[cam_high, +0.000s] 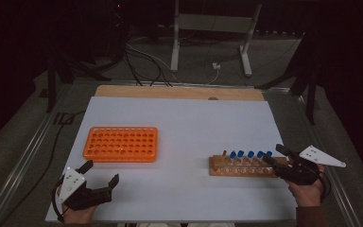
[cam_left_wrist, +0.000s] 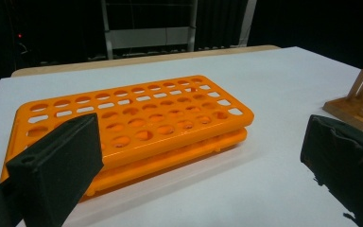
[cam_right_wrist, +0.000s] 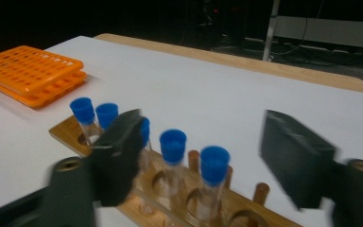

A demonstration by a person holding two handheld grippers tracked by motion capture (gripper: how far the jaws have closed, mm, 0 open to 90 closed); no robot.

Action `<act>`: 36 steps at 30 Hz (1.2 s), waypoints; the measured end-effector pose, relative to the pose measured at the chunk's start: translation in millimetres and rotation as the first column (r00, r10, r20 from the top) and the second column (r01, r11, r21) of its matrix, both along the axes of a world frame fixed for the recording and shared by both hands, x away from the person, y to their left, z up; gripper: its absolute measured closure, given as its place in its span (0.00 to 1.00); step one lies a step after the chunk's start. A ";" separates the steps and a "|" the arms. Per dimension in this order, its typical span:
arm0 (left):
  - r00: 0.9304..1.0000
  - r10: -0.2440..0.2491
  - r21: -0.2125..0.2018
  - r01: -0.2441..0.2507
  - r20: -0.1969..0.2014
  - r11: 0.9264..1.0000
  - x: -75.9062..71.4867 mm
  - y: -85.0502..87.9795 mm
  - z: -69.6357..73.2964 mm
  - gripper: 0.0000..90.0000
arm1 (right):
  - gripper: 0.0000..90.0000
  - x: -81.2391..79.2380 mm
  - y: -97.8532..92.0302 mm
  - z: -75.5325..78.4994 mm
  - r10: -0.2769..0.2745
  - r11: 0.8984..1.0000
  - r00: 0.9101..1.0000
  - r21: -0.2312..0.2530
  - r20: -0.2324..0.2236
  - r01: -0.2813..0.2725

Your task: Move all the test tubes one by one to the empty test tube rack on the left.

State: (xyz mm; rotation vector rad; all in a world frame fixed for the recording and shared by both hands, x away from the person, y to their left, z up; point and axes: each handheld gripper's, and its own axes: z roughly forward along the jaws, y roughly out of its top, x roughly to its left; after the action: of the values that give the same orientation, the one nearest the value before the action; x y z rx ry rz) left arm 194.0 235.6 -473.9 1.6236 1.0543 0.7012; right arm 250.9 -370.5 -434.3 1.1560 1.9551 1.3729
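An orange tube rack (cam_high: 120, 144) lies flat on the left of the white table, all its holes bare (cam_left_wrist: 132, 118). A wooden rack (cam_high: 217, 165) on the right holds several clear tubes with blue caps (cam_high: 250, 155). My left gripper (cam_high: 102, 171) rests open near the front edge, below the orange rack, its jaws wide apart with nothing between them (cam_left_wrist: 201, 142). My right gripper (cam_high: 273, 154) is at the wooden rack's right end. Its jaws stand apart around the blue-capped tubes (cam_right_wrist: 173, 142), the pads not touching any. The orange rack (cam_right_wrist: 30, 73) shows far off to the left.
A white sheet (cam_high: 194, 118) covers the table, with a bare wooden strip (cam_high: 179, 92) along its far edge. Beyond it, cables (cam_high: 142, 61) and metal frame legs (cam_high: 175, 42) stand on the dark floor. Metal rails (cam_high: 23, 156) run along both table sides.
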 end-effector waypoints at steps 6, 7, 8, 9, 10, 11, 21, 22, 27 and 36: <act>1.000 0.000 0.001 0.000 -0.001 1.000 0.4 -0.5 -0.3 0.01 | 0.60 -1.8 -3.3 -7.4 0.005 0.999 1.000 -0.035 -0.017 -0.006; 1.000 0.000 0.001 0.000 -0.001 1.000 0.4 -0.6 -0.3 0.01 | 0.62 -1.8 -3.2 -8.8 0.006 0.999 1.000 -0.035 -0.022 -0.007; 1.000 0.000 0.001 0.000 -0.002 1.000 0.3 -0.6 -0.3 0.01 | 0.63 -1.4 -3.2 -10.4 0.010 0.999 1.000 -0.039 -0.027 -0.011; 1.000 0.001 0.002 -0.001 -0.002 1.000 0.3 -0.5 -0.3 0.01 | 0.65 -0.8 -2.9 -11.9 0.007 0.999 0.999 -0.046 -0.033 -0.009; 1.000 0.000 0.002 0.000 -0.002 1.000 0.3 -0.3 -0.3 0.01 | 0.67 -0.1 -2.6 -13.5 0.009 0.999 0.999 -0.050 -0.040 -0.012; 1.000 0.000 0.002 0.000 -0.002 1.000 0.3 -0.3 -0.3 0.01 | 0.68 0.9 -2.6 -15.2 0.013 0.998 0.999 -0.054 -0.045 -0.016; 1.000 0.000 -0.001 0.000 -0.001 1.000 -0.1 0.0 -0.1 0.01 | 0.75 5.9 -0.7 -26.8 0.018 0.997 0.996 -0.076 -0.086 -0.024; 1.000 -0.001 0.000 0.001 -0.001 1.000 -0.1 0.0 -0.1 0.01 | 0.75 5.9 -0.5 -27.0 0.019 0.997 0.996 -0.078 -0.087 -0.026; 1.000 -0.001 0.001 0.001 -0.001 1.000 0.0 -0.3 -0.2 0.01 | 0.77 6.3 0.5 -27.8 0.016 0.996 0.996 -0.085 -0.090 -0.024; 1.000 -0.003 0.008 0.003 -0.005 1.000 0.5 -1.3 -0.7 0.01 | 0.84 4.7 2.5 -27.8 0.013 0.995 0.998 -0.100 -0.067 -0.019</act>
State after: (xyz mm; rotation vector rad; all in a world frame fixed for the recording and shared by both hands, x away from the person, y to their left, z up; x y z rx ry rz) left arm 194.5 234.3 -474.6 1.6343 1.0532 0.7007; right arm 255.7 -368.0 -462.2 1.1542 2.0590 1.2434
